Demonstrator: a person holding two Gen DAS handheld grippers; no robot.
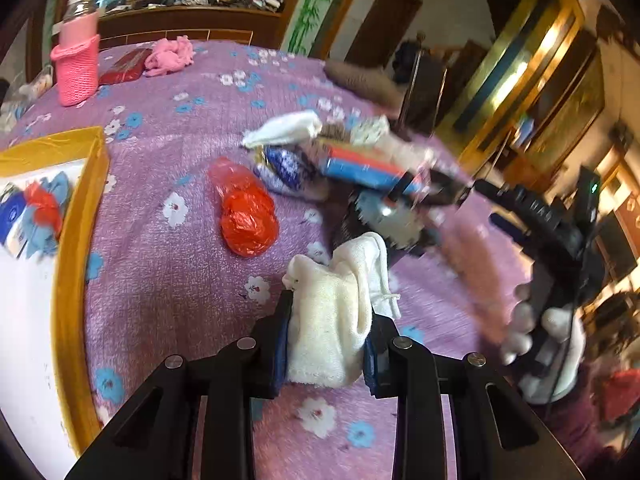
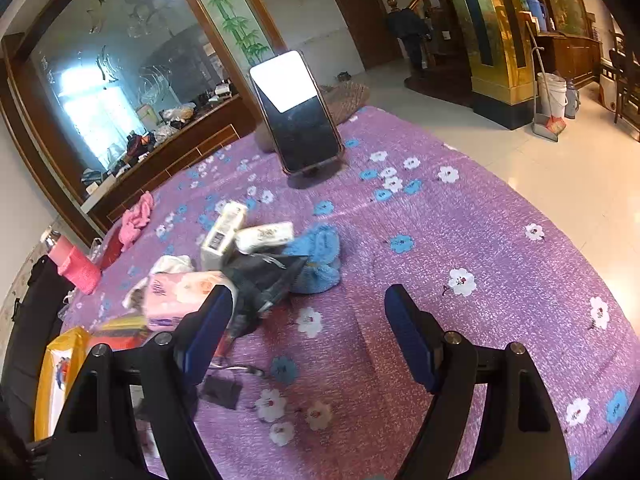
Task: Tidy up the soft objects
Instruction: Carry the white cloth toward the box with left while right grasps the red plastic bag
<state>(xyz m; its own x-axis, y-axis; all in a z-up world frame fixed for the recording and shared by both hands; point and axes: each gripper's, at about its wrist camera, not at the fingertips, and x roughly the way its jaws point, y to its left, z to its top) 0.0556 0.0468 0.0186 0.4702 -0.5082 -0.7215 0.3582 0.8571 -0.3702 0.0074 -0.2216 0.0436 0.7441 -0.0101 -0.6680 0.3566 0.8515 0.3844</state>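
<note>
Purple flowered bench cover (image 1: 168,280) is lying slack; left gripper (image 1: 328,344) is clenching a white sock (image 1: 332,320) whose loose end may snag, while right gripper (image 2: 308,328) is hanging released.

Left tool (image 1: 326,344): matte black angular arms with cut-out slots, four round silver bolt heads across the linkage, dark blue pads (image 1: 280,354) lining the inner faces of both fingers.

Right tool (image 2: 308,320): same black build, four silver bolt heads, blue pads (image 2: 408,336) on wedge-shaped fingertips.

Right hand (image 1: 552,344): white glove, beside a black handle with a small green light.
</note>
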